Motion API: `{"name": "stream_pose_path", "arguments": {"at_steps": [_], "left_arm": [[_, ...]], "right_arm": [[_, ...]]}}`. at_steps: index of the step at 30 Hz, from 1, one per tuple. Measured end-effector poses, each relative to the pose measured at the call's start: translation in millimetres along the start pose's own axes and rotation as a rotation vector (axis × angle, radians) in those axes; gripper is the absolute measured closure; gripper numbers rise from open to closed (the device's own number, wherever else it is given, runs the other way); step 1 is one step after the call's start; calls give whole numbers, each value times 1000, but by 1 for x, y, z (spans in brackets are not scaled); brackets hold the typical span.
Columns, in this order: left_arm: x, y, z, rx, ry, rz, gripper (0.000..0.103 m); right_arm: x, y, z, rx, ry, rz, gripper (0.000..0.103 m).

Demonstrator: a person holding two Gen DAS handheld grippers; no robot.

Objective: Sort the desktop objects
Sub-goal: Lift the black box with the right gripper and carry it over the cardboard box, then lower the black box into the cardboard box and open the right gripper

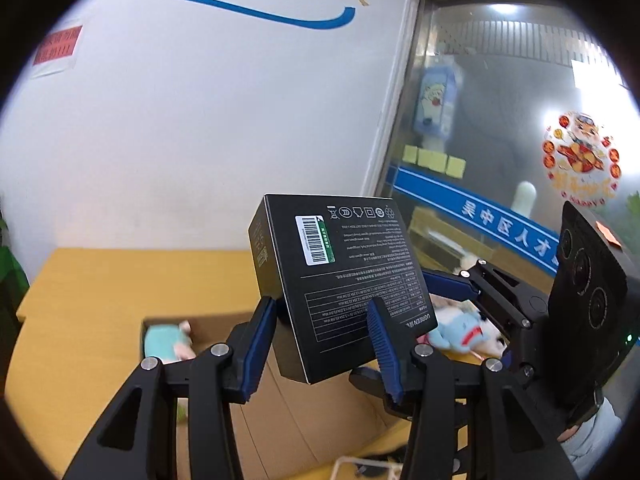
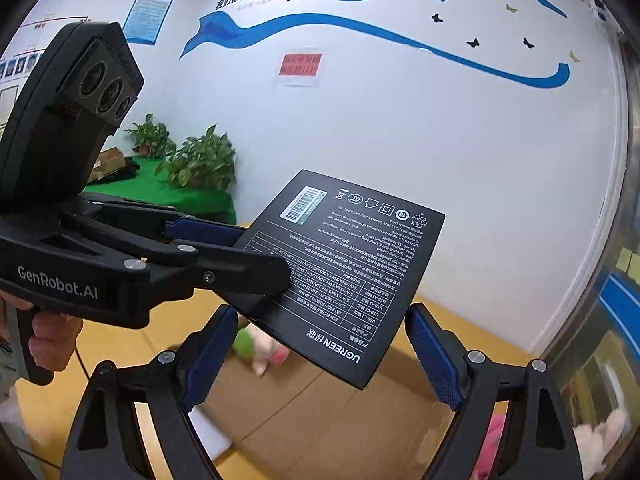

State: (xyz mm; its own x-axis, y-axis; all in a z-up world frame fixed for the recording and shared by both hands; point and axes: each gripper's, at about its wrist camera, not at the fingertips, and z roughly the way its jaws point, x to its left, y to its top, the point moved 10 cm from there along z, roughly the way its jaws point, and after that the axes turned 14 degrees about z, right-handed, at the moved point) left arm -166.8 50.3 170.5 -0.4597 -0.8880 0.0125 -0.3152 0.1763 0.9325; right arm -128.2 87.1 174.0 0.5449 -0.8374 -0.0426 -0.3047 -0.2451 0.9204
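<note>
A black carton [image 1: 340, 264] with white print and a barcode label is held up in the air, tilted, above the desk. My left gripper [image 1: 320, 308] is shut on it, its blue pads pressing both sides of its lower half. In the right wrist view the left gripper [image 2: 260, 254] comes in from the left and clamps the black carton [image 2: 360, 256] across its thin side. My right gripper [image 2: 322, 312] spans the carton's wide side from below, pads against its two edges. From the left wrist, the right gripper [image 1: 390, 326] reaches in from the right.
Below lies an open cardboard box [image 1: 300, 412] on a yellow desk [image 1: 100, 280], with a green and pink plush toy [image 1: 164, 340] inside. A blue plush toy [image 1: 460, 332] lies to the right. A white wall is behind, a glass partition [image 1: 500, 140] on the right, potted plants [image 2: 200, 160] at far left.
</note>
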Motion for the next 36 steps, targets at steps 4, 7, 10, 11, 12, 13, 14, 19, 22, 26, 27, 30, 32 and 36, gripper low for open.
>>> {"name": "stream_pose_path", "arguments": {"at_steps": [4, 7, 10, 11, 12, 13, 14, 19, 22, 26, 27, 30, 32, 36], "left_arm": [[21, 15, 26, 3, 34, -5, 57], [41, 18, 52, 23, 36, -37, 57], [61, 11, 86, 59, 29, -60, 57], [66, 8, 97, 72, 29, -65, 57], [74, 3, 111, 89, 30, -74, 57], [78, -2, 120, 102, 31, -79, 57], [84, -9, 132, 119, 35, -81, 57], [114, -51, 184, 214, 33, -128, 57], [131, -86, 212, 285, 26, -177, 57], [142, -133, 245, 385, 28, -214, 57], [143, -143, 252, 409, 26, -220, 57], [148, -173, 269, 471, 18, -263, 57], [149, -192, 279, 511, 18, -285, 57], [146, -212, 288, 582, 43, -256, 57]], "right_arm": [[-17, 24, 31, 4, -9, -2, 18], [-32, 32, 65, 20, -3, 18, 18], [-48, 28, 98, 48, -13, 22, 18], [-54, 24, 111, 60, -17, 25, 18], [-60, 20, 123, 74, -19, 30, 18], [-66, 16, 136, 87, -18, 38, 18], [-73, 9, 147, 101, -17, 46, 18], [-98, -34, 206, 192, 7, 95, 18], [-108, -61, 243, 248, 34, 128, 18], [-121, -110, 286, 335, 81, 209, 18], [-124, -122, 295, 359, 90, 228, 18], [-132, -157, 317, 426, 113, 279, 18], [-137, -177, 328, 476, 123, 315, 18], [-140, -210, 342, 551, 118, 329, 18]]}}
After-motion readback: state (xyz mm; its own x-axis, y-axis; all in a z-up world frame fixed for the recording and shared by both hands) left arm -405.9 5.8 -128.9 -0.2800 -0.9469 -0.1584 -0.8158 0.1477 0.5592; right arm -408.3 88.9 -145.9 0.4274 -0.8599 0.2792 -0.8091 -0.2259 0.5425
